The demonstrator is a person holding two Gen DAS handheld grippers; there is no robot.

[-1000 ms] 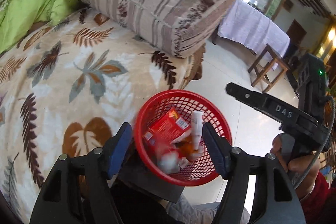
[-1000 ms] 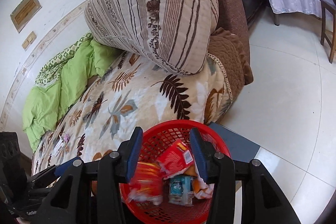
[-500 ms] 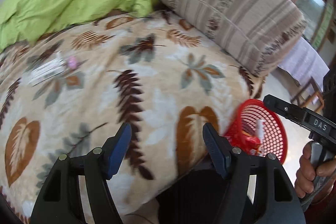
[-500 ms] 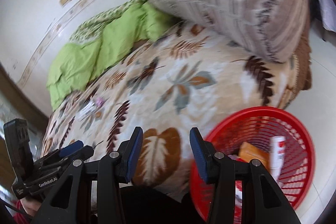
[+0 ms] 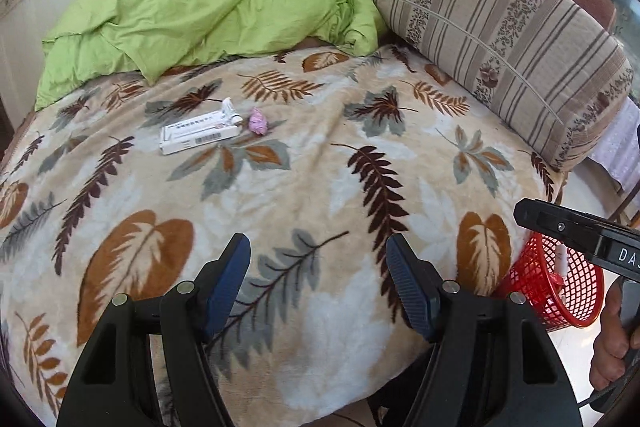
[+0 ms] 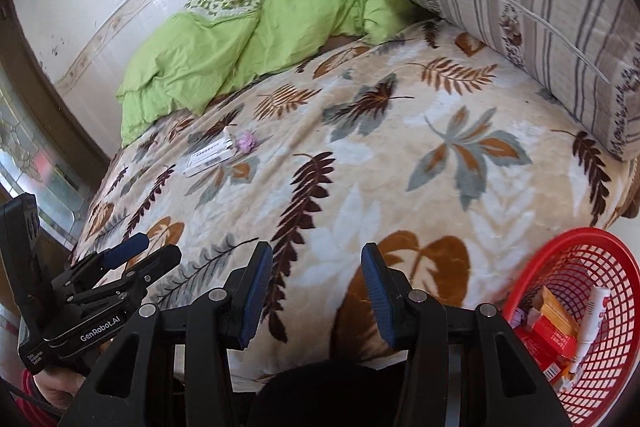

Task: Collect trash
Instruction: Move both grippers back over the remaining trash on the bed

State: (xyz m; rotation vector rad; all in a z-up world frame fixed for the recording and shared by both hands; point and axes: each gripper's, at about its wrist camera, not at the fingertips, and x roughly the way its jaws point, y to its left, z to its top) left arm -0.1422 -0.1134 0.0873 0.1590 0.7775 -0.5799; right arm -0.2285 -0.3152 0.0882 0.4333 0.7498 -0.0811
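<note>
Both jaws spread, empty; white box [image 5: 199,137] lies flat on blanket [image 5: 320,187], long axis left-right w/ slight tilt.

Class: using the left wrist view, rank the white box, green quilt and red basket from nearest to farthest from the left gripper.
From the left gripper:
1. Red basket, low right, beside the bed.
2. White box, mid-bed, upper left.
3. Green quilt, far back against the wall.

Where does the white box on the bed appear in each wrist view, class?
Left wrist view: the white box lies upper left of centre, beside a pink wad.
Right wrist view: the white box sits left of centre.
Shared landmark: the green quilt behind it.
</note>
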